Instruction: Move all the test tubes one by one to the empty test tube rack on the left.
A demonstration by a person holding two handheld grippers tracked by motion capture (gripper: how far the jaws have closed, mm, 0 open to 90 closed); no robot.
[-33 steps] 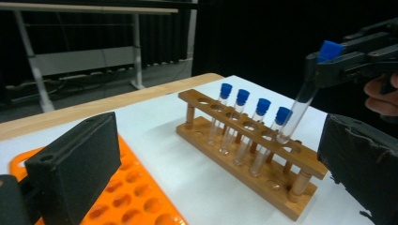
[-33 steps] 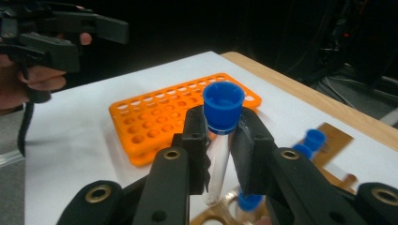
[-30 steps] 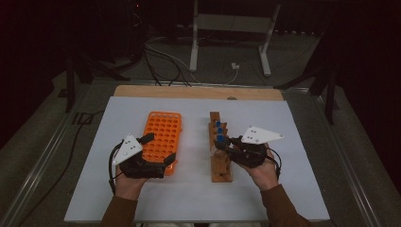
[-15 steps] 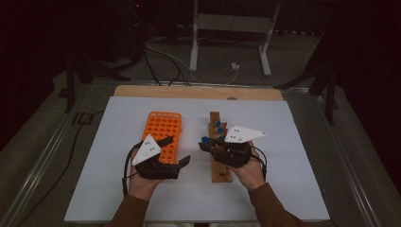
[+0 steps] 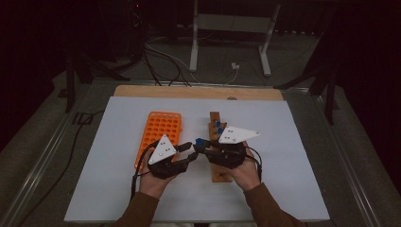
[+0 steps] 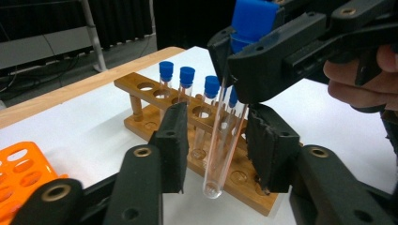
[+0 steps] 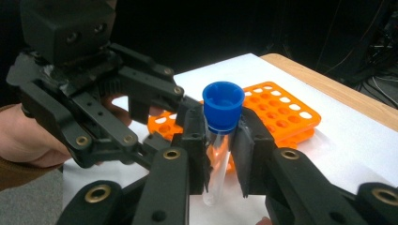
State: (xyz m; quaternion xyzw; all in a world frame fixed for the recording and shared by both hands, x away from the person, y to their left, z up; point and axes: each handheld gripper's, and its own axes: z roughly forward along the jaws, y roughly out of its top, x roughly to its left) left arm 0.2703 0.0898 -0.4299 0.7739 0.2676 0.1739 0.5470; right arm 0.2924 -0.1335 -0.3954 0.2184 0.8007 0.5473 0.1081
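Observation:
My right gripper point(image 7: 220, 140) is shut on a clear test tube point(image 7: 217, 178) just under its blue cap point(image 7: 223, 105) and holds it upright, off the table. My left gripper point(image 6: 218, 122) has come up to it, and its jaws have just been closing around the tube's point(image 6: 220, 159) lower half. A gap still shows between the pads point(image 6: 176, 140) and the glass. In the high view the two grippers point(image 5: 189, 150) point(image 5: 201, 144) meet between the orange rack point(image 5: 158, 132) and the wooden rack point(image 5: 221, 171). Several blue-capped tubes point(image 6: 187, 77) stand in the wooden rack point(image 6: 244, 192).
The racks sit side by side on a white board point(image 5: 283, 142) laid over a wooden tabletop point(image 5: 198, 91). The orange rack's point(image 7: 281, 108) holes are empty. Cables and metal stand legs point(image 5: 227, 42) lie on the floor beyond the table.
Both hands have drawn together at the middle. The left gripper slid right from the orange rack and narrowed its jaws around the tube that the right gripper carried leftward.

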